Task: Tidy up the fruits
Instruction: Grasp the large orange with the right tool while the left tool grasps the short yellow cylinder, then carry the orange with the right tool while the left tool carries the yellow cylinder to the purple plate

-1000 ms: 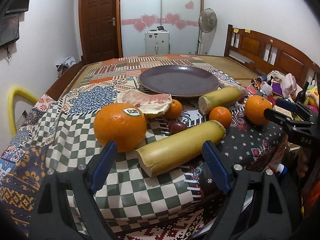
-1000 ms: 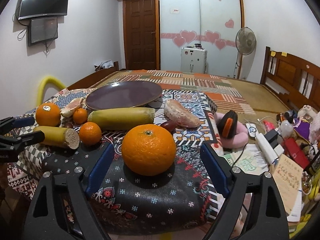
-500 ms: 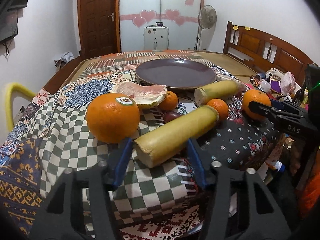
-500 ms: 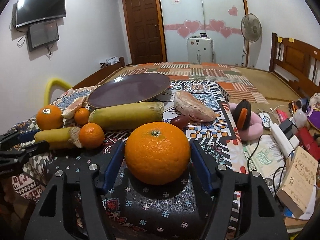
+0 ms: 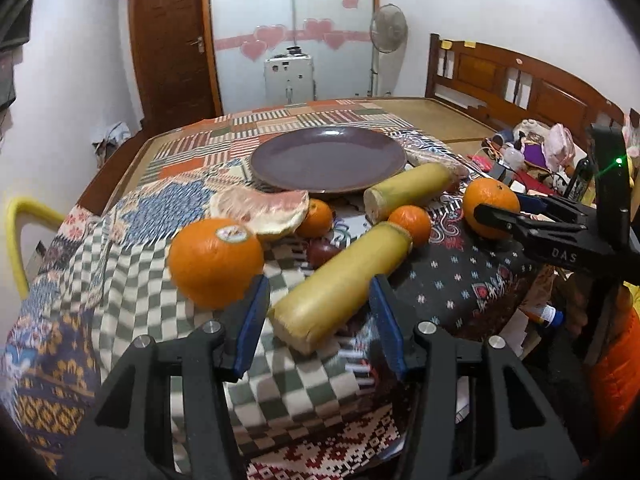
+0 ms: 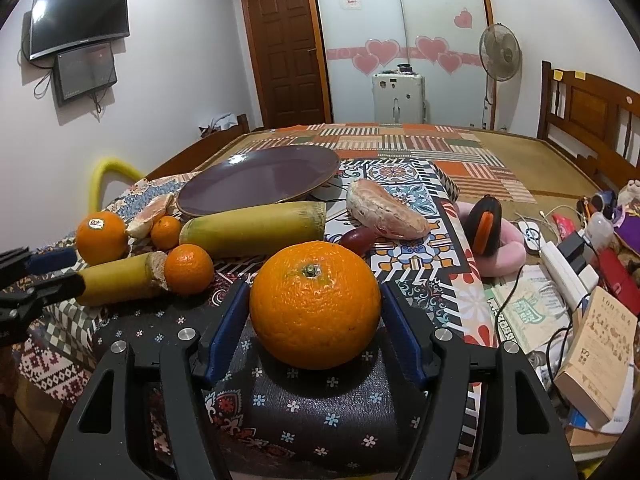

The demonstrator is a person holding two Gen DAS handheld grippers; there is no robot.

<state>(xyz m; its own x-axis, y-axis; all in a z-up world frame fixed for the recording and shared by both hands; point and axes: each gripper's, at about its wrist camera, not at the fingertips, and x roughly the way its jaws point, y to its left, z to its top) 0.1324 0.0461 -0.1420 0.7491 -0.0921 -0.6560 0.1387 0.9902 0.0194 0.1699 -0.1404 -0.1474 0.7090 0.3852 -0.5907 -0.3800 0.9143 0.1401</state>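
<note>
My left gripper (image 5: 319, 282) is shut on the near end of a yellow sugarcane piece (image 5: 344, 276) lying on the patterned cloth. Beside it on the left sits a labelled orange (image 5: 214, 260). My right gripper (image 6: 313, 286) is shut on a big orange (image 6: 316, 304), its blue pads pressing both sides. The same orange (image 5: 490, 206) shows at the right of the left wrist view. Behind lie a second cane piece (image 6: 256, 228), two mandarins (image 6: 188, 268) (image 6: 165, 232), two pomelo segments (image 6: 384, 216) (image 5: 260, 212), a dark red fruit (image 5: 322, 250) and an empty purple plate (image 5: 328, 158).
Right of the cloth lie a pink neck pillow (image 6: 500, 256), a power strip (image 6: 560, 264), a book (image 6: 600, 344) and cables. A yellow chair back (image 5: 16, 232) stands at the left. A wooden headboard (image 5: 520, 80) lines the far right.
Both grippers' jaws have closed from wide open: the left pair onto the cane's end, the right pair onto the big orange. Both cameras have tilted slightly.
</note>
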